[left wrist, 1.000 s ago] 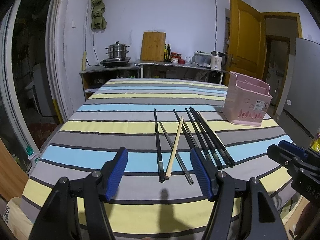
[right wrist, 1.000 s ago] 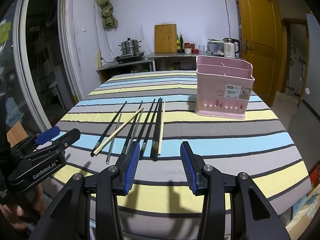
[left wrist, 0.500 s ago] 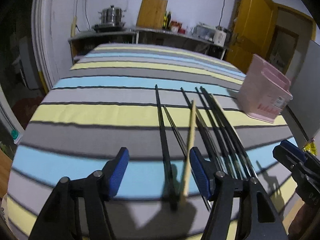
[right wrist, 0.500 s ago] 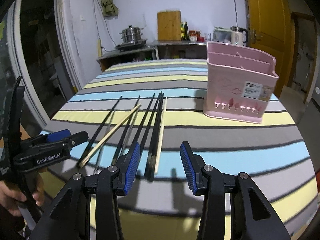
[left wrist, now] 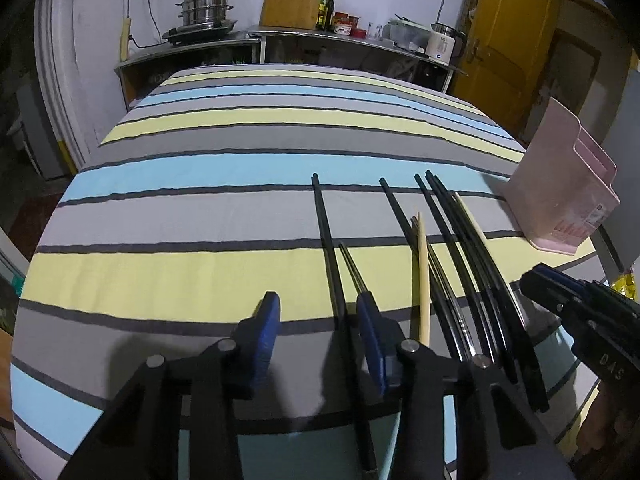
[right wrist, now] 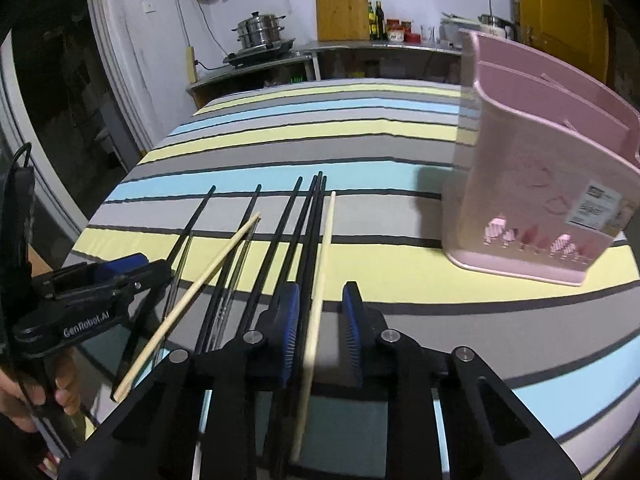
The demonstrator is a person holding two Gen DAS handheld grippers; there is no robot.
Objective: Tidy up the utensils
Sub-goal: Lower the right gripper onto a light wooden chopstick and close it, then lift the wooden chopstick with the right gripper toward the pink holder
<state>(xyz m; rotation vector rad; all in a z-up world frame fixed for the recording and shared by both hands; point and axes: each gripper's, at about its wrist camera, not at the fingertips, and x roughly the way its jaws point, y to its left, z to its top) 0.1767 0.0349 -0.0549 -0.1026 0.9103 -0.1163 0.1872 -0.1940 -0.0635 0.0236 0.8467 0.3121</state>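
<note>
While the chopsticks are lying fanned out on the striped cloth, we are bringing both grippers down over their near ends. A black chopstick is running between the blue pads of our left gripper, nearer the right-hand pad; the jaws have just been closing, yet there is a gap on both sides of the stick, so they are gripping nothing. Just outside that right-hand pad a pale wooden chopstick is lying, with the other black sticks beyond it.

Our right gripper is straddling a second pale chopstick, which is passing just beside the left-hand pad; we cannot tell whether that pad is touching it. These jaws have also just been closing, and the other pad is standing clear of the stick, so they are not clamping it. The bundle of black sticks is lying just left of these jaws.

The pink holder is standing upright well ahead and to the right of the right jaws.
</note>
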